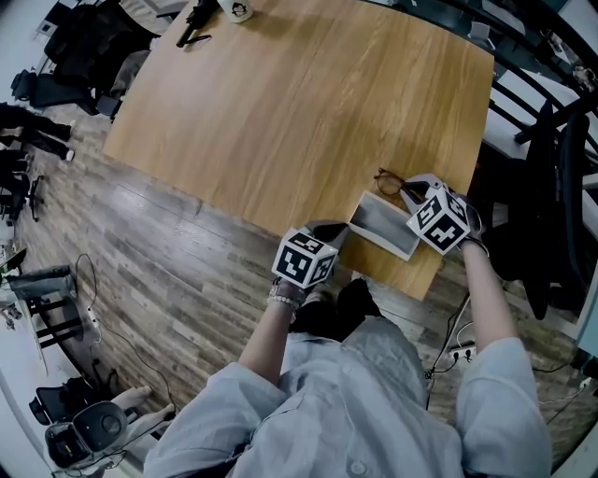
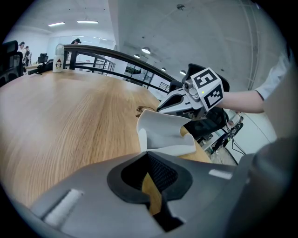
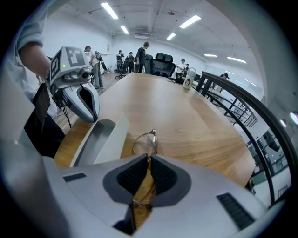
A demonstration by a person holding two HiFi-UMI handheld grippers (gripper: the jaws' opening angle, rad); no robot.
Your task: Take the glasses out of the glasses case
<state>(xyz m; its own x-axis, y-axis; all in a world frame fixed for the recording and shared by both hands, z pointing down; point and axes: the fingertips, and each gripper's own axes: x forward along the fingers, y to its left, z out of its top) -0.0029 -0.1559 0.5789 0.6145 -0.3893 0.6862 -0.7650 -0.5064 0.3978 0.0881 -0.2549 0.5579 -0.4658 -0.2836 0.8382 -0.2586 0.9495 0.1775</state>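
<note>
Glasses case [image 1: 385, 224] lies open just inside the table's [image 1: 299, 103] near edge, by the right corner, with broad bare wood beyond it. Glasses [image 1: 392, 182] are outside the case, just beside its far right side; cannot tell if they touch the wood. Right gripper [image 1: 418, 194] jaws are clamped on the frame. Left gripper [image 1: 332, 233] jaws are drawn together with nothing between, at the case's left end. Black chair [image 1: 551, 187] crowds the table's right edge. White bottle [image 1: 238, 9] stands at the far end, well apart.

The right gripper [image 3: 149, 162] covers the near half of the glasses [image 3: 145, 142] with its own jaws. The left gripper [image 2: 150, 169] hides the near end of the glasses case [image 2: 163, 132], and the white thing [image 1: 238, 9] at the far edge of the table [image 1: 308, 103] is too small to name.
</note>
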